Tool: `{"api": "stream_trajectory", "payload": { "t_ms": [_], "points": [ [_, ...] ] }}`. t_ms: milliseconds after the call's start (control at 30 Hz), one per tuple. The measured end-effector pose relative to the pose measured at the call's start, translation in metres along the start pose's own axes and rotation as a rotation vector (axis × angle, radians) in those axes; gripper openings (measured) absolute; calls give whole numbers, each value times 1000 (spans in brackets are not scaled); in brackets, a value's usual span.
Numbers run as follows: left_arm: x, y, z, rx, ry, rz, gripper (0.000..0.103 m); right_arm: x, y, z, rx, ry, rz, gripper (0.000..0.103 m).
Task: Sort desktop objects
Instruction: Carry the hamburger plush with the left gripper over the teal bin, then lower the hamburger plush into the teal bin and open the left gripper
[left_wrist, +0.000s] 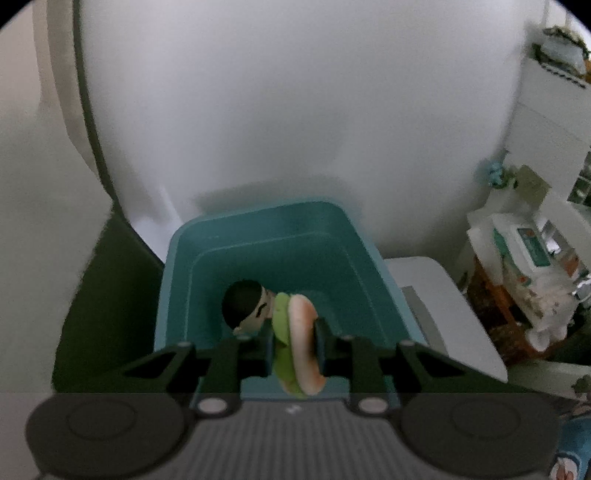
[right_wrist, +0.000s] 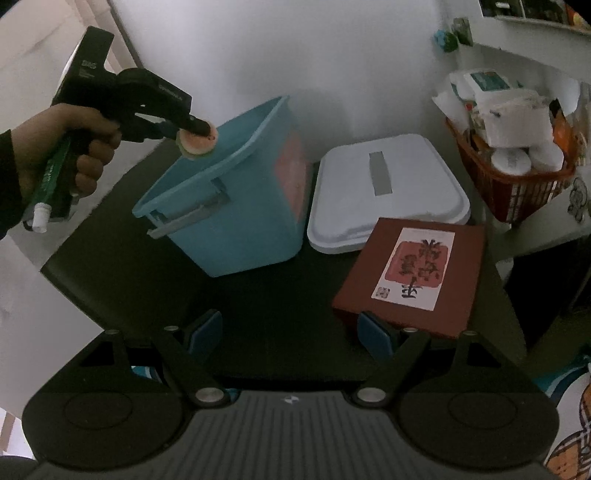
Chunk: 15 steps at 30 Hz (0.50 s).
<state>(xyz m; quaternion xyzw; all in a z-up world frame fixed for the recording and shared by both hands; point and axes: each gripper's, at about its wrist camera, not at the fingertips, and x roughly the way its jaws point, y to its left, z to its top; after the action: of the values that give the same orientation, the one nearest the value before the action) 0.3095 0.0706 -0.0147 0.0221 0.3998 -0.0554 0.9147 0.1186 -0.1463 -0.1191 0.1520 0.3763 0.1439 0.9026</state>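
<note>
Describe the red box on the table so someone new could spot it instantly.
On the dark table, right of the blue bin, lies a white lid. The flat dark red box sits just in front of it, the only thing bearing a white label with black characters.

Both views are dimly lit, colours muted and greyish. Strong fisheye bending and black corner vignetting are seen at the edges. Left wrist view is smeared by blur (shelf clutter worst); a soft shadow is cast on the wall.
</note>
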Motion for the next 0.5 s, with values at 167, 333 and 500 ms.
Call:
{"api": "stream_trajectory", "payload": {
  "t_ms": [167,333,500],
  "points": [
    [18,-5,3,-3,37,-4,25,4,-2,1,19,11,12,84],
    [36,-11,5,10,62,5,25,9,-3,2,38,26,34,84],
    [52,-13,12,10,89,28,26,13,-6,4,63,35,47,84]
  ]
}}
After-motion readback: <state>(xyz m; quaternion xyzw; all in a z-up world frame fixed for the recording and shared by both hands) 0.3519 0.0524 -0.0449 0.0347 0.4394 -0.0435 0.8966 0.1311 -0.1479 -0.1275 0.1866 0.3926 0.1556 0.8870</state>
